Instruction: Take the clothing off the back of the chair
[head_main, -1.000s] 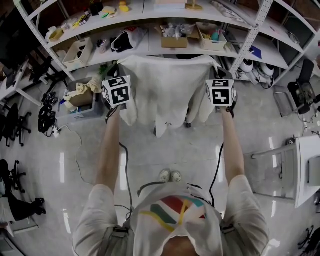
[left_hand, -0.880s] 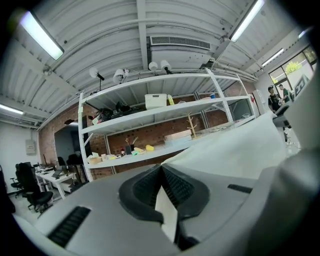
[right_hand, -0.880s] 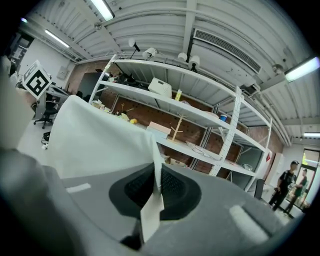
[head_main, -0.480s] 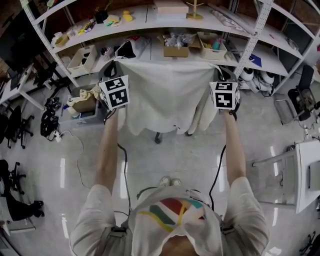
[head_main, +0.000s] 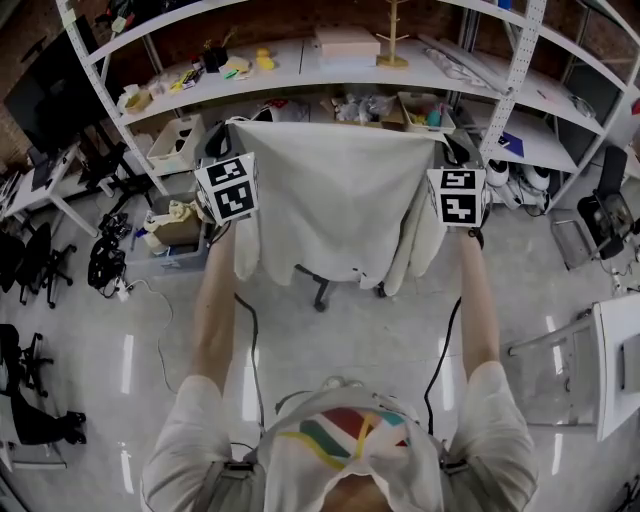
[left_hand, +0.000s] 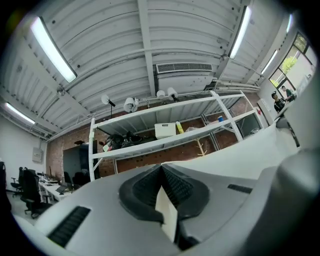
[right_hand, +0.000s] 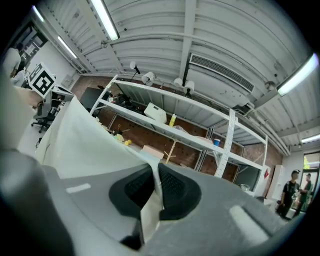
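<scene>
A white garment (head_main: 335, 195) hangs spread out between my two grippers, its top edge pulled straight and its hem dangling. My left gripper (head_main: 226, 140) is shut on the top left corner. My right gripper (head_main: 449, 150) is shut on the top right corner. In the left gripper view a fold of white cloth (left_hand: 167, 215) is pinched between the dark pads (left_hand: 145, 187) of the left gripper (left_hand: 162, 175). The right gripper view shows cloth (right_hand: 150, 210) clamped the same way in the right gripper (right_hand: 157, 175). Only the chair's wheeled base (head_main: 322, 292) shows below the hem; its back is hidden.
A white shelving rack (head_main: 520, 80) with boxes and clutter stands right behind the garment. A bin (head_main: 170, 225) and cables (head_main: 105, 262) lie on the floor at left, near black office chairs (head_main: 30, 265). A black chair (head_main: 605, 190) and a table (head_main: 615, 365) are at right.
Both grippers have risen together with the garment held between them. Its hem now hangs higher, and the chair's base shows beneath it.
</scene>
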